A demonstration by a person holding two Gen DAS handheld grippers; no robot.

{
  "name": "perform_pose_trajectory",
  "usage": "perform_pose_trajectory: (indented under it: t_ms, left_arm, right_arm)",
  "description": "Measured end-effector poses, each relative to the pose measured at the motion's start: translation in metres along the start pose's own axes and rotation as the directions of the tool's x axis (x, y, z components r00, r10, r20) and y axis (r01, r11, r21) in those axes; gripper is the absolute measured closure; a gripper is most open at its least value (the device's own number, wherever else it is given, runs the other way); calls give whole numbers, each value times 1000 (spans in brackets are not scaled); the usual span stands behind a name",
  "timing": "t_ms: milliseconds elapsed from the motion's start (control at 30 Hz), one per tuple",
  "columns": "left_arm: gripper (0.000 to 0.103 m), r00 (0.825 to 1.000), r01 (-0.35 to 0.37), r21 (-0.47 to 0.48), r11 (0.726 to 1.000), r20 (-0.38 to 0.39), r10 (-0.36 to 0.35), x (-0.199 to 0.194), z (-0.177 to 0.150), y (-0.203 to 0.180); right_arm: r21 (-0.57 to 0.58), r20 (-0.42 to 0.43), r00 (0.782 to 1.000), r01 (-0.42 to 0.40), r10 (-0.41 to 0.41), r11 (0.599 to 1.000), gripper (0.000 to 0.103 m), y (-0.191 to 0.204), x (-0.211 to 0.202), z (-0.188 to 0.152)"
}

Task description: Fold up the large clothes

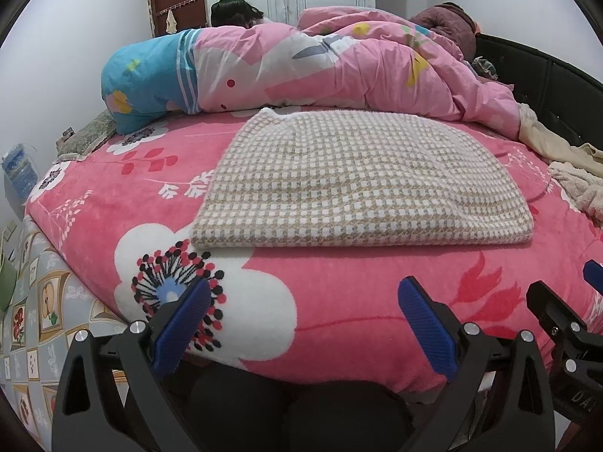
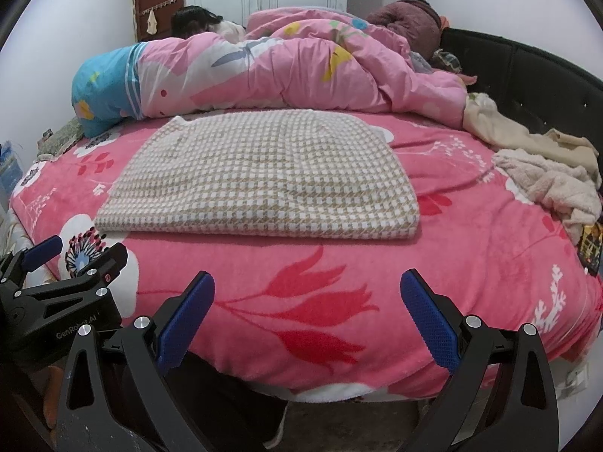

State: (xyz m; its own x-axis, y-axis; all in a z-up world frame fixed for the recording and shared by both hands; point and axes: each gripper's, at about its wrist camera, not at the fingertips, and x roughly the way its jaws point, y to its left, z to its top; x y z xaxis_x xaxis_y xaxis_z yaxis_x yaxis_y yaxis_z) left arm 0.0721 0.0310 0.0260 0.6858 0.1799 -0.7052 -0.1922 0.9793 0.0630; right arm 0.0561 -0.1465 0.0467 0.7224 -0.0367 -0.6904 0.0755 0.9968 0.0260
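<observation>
A beige and white checked garment (image 1: 358, 180) lies folded into a flat rectangle on the pink flowered bed cover (image 1: 339, 301); it also shows in the right wrist view (image 2: 264, 180). My left gripper (image 1: 305, 297) is open and empty, held at the near edge of the bed, short of the garment's front edge. My right gripper (image 2: 307, 293) is open and empty, also at the near bed edge. The right gripper shows at the right in the left wrist view (image 1: 561, 293), and the left gripper shows at the left in the right wrist view (image 2: 71, 260).
A bunched pink and blue quilt (image 1: 301, 71) lies along the far side of the bed. Cream fleece clothes (image 2: 546, 177) are heaped at the right by the black headboard (image 2: 527, 71). A maroon garment (image 2: 410, 19) sits behind the quilt. A patterned sheet (image 1: 34, 301) hangs at the left.
</observation>
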Motion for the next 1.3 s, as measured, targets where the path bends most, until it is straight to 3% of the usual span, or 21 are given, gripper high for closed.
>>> perform_pose_trajectory:
  t_ms: [1300]
  left_arm:
    - [5, 1000, 4, -3, 1000, -5, -4, 3, -1, 2]
  right_arm:
    - [-28, 0, 1000, 15, -15, 999, 7, 4, 0, 2]
